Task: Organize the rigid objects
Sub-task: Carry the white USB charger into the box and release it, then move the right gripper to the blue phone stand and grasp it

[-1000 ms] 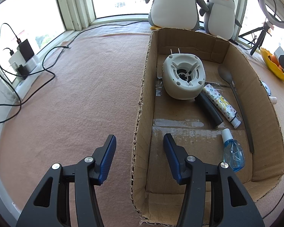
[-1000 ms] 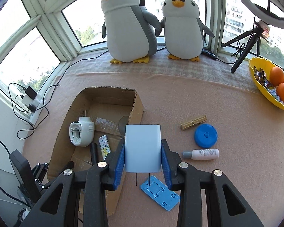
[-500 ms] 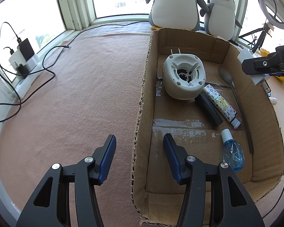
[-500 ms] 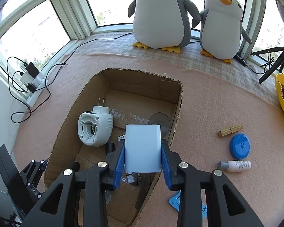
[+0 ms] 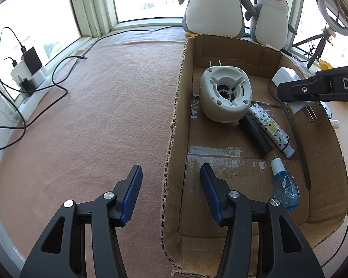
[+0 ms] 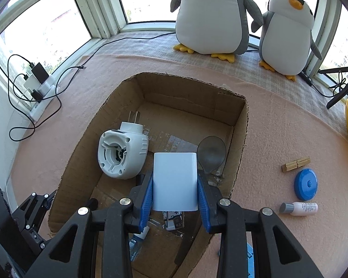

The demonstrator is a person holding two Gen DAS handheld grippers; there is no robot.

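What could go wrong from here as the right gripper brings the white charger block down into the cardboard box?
1. The white charger block, clamped in the right gripper, hangs over the grey spoon and patterned tube; released here, it may land on them and tip.
2. The white plug-in device lies close beside it and could get knocked.
3. The left gripper straddles the cardboard box wall, open; it may bump the wall and shift the box.

Bright daylight pours through the bay windows (image 6: 46, 30) around a pinkish-brown felt tabletop (image 5: 92, 106). Two plush penguins (image 6: 211, 16) stand on the sill ledge, and black cables (image 5: 41, 97) trail from chargers (image 5: 27, 67) at left.
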